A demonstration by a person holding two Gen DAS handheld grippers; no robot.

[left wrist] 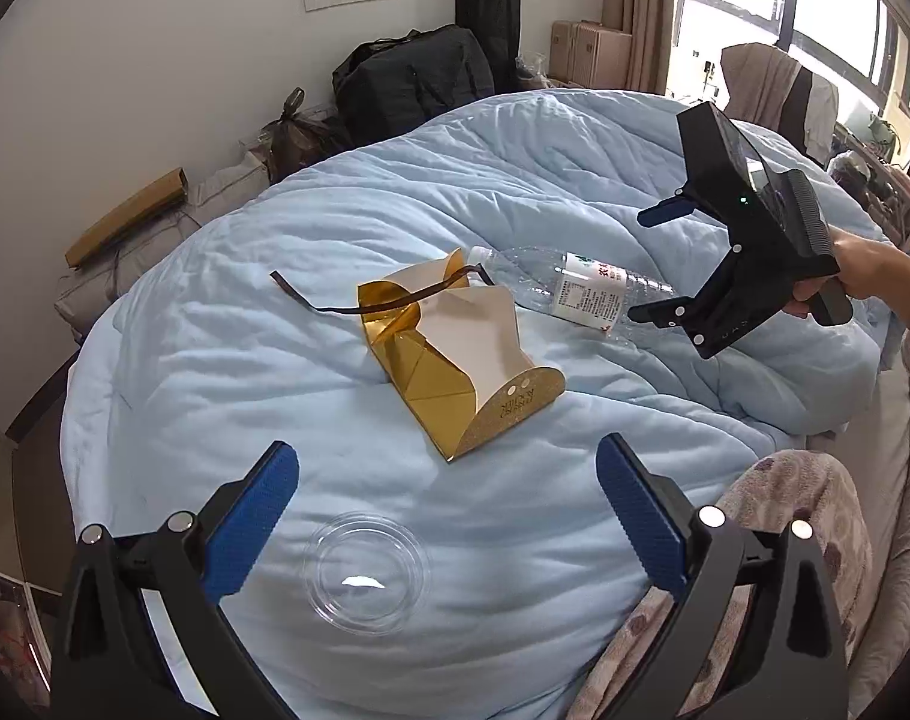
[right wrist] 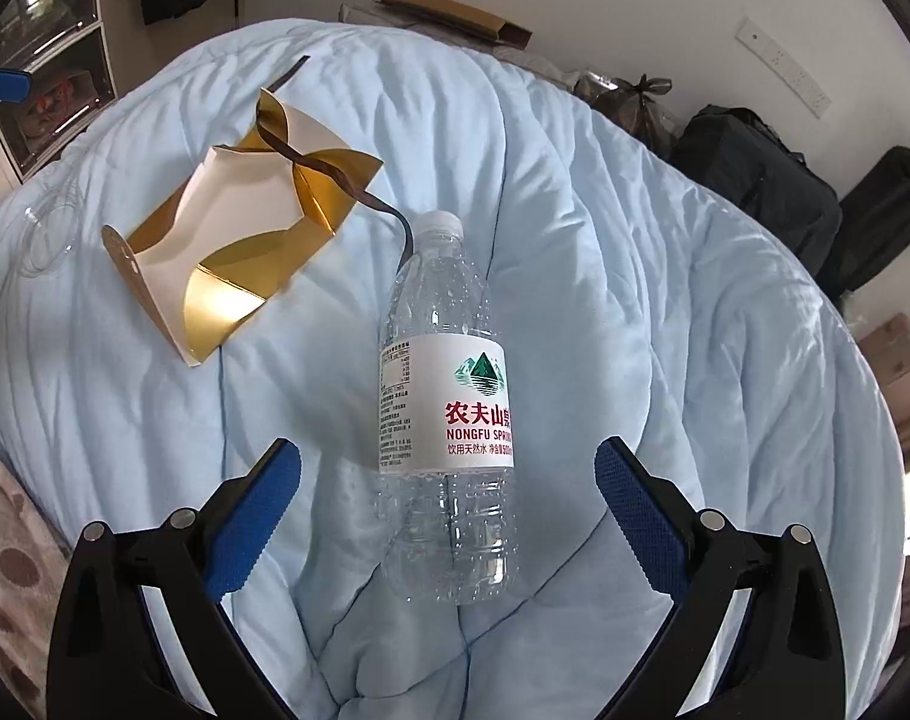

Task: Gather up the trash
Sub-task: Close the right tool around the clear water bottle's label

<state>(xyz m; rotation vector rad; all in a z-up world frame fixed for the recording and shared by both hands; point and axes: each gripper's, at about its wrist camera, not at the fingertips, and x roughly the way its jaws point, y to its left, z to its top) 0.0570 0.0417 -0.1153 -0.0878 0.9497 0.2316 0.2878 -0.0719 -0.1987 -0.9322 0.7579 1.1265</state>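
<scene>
Clear plastic lid (left wrist: pixel 366 581) low in the left wrist frame, between the wide-spread blue pads of the left gripper (left wrist: pixel 447 525).

The lid lies flat on a pale blue quilt (left wrist: pixel 275 420), touched by neither pad. Above it at frame centre sits an opened gold paper box (left wrist: pixel 449 354) with a brown ribbon (left wrist: pixel 341 307) trailing to the upper left. Just beyond the box an empty water bottle (left wrist: pixel 568 291) lies on its side. At right, a hand (left wrist: pixel 862 276) holds the right gripper (left wrist: pixel 649 267), its jaws wide, hovering by the bottle's base. In the right wrist frame the bottle (right wrist: pixel 449 420) fills the centre, cap toward the top, its lower end lying between the right gripper's (right wrist: pixel 449 525) open pads without contact; the box (right wrist: pixel 233 240) lies upper left.
</scene>
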